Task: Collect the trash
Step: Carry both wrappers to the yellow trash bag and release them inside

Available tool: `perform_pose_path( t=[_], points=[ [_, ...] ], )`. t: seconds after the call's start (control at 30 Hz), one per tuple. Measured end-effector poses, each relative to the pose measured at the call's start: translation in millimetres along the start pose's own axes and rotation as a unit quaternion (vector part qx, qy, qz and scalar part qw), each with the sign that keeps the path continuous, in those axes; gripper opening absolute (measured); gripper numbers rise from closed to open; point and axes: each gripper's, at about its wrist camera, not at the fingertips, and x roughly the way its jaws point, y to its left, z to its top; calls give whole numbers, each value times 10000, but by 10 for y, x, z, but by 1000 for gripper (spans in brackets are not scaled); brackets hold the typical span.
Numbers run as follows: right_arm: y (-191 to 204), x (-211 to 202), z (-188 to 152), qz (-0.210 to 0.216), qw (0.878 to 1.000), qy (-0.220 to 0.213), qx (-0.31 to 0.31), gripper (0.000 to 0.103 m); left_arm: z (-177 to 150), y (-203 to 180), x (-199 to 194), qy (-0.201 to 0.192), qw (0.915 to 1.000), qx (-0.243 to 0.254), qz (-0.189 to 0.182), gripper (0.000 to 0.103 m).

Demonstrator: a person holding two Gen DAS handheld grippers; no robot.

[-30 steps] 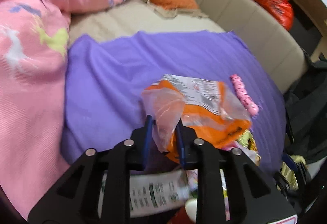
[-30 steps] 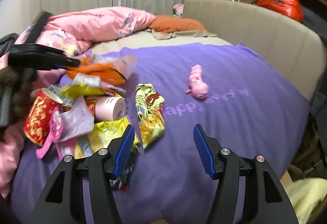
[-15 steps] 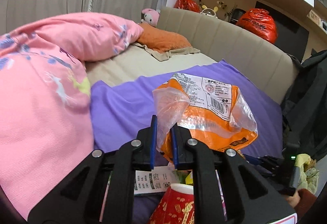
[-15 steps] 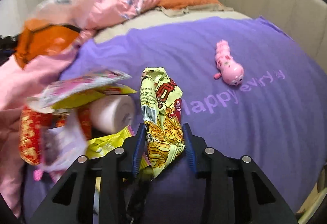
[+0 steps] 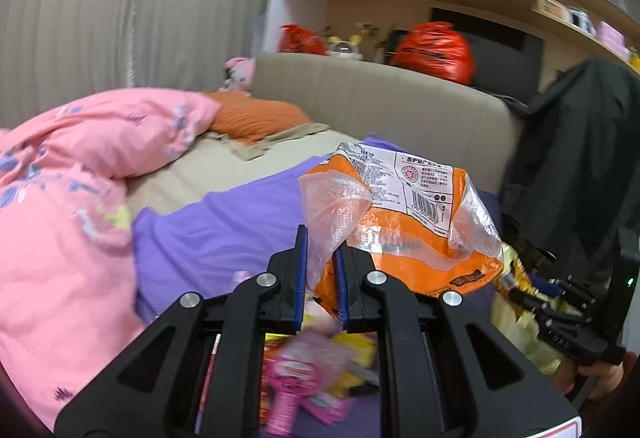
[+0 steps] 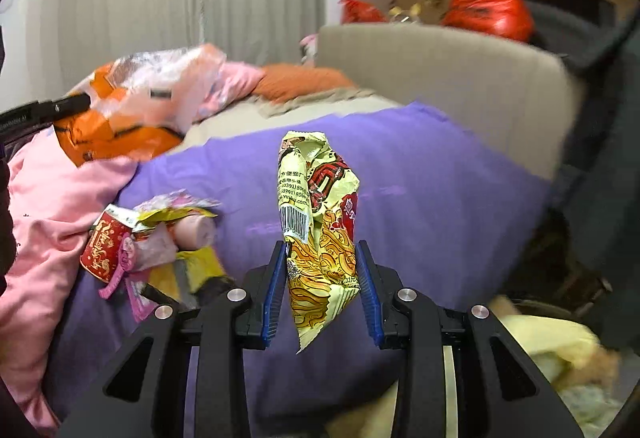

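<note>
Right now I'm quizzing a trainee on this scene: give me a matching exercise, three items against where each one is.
Items:
1. orange and clear plastic bag
2. crumpled yellow noodle wrapper
3. red paper cup

Places:
A. lying in the trash pile on the purple sheet
B. pinched in the left gripper
C. clamped in the right gripper

Pairs: 1-B, 2-C, 3-A
</note>
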Motion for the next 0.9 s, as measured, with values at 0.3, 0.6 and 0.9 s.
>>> perform_pose_path(
  t=[0.3, 0.6, 0.9],
  points=[
    [-974, -1199, -320, -1100, 9915, -595, 356, 33, -140, -1325, -103, -10, 9923, 992, -742, 12],
    [-1666, -2012, -841, -1875, 9772, -650, 751, 33, -445, -2683, 208, 388, 9679, 1932, -1558, 12],
    [-1884, -1964, -1087, -1515, 9827, -441, 970, 33, -1060, -3590, 881, 1651, 9285, 2473, -2226, 12]
  ],
)
